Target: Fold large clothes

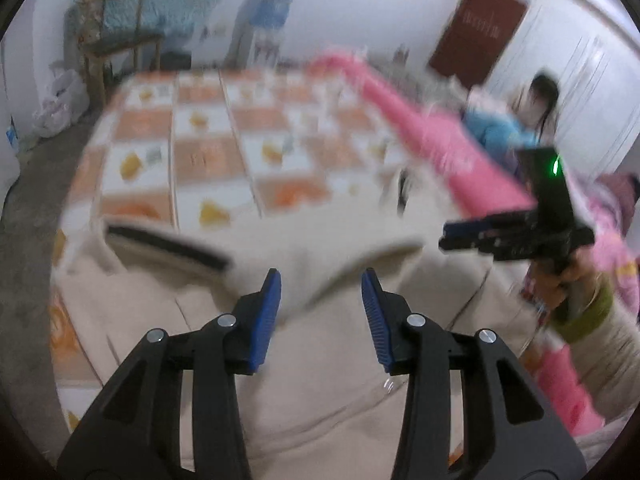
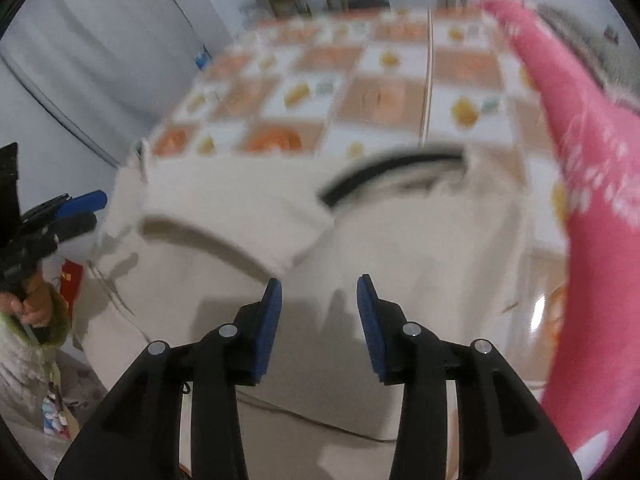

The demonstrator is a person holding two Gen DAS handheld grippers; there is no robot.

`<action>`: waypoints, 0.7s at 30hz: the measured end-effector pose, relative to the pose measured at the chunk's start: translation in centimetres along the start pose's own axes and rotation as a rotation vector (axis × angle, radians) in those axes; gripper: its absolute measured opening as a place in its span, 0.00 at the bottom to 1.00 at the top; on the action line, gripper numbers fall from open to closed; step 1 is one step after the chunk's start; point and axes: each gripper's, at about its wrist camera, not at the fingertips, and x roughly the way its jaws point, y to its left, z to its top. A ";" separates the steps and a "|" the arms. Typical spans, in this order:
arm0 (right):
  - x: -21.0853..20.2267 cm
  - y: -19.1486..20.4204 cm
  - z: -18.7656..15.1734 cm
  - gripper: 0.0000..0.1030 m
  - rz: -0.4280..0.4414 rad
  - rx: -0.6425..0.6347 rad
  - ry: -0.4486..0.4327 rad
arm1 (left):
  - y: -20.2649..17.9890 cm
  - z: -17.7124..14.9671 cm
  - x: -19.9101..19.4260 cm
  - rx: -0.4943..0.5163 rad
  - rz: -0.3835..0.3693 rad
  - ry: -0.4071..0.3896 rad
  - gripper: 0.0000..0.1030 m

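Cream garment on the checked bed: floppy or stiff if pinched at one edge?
Likely floppy: the cream garment lies in soft folds with a flap turned over. It probably sags and trails when lifted. It looks thickish, so it may carry some weight.

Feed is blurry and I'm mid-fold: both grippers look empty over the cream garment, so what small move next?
Probably lower the left gripper onto the cream garment beneath it to pinch an edge: its fingers stand apart with nothing between them, like the right gripper, and a flap already lies folded over.

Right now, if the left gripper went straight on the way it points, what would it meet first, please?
Most likely the cream garment spread on the bed: the left gripper angles down over it with open jaws and nothing between. Blur leaves depth uncertain.
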 end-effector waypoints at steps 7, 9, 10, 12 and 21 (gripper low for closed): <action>1.3 3.4 5.0 0.34 0.064 -0.008 -0.098 | -0.2 3.5 4.2 -0.024 0.137 -0.032 0.27; 4.0 4.5 5.2 0.31 0.046 -0.023 -0.069 | -0.4 2.6 7.1 -0.009 0.193 0.049 0.25; 5.0 4.8 5.0 0.31 0.038 -0.030 -0.050 | -0.5 1.8 8.4 -0.001 0.225 0.089 0.25; 7.8 5.1 3.7 0.31 0.022 -0.047 0.011 | -0.5 0.0 10.1 0.035 0.275 0.163 0.25; 5.2 4.4 0.9 0.29 -0.006 -0.082 -0.036 | -0.9 -1.8 6.4 0.118 0.272 0.098 0.25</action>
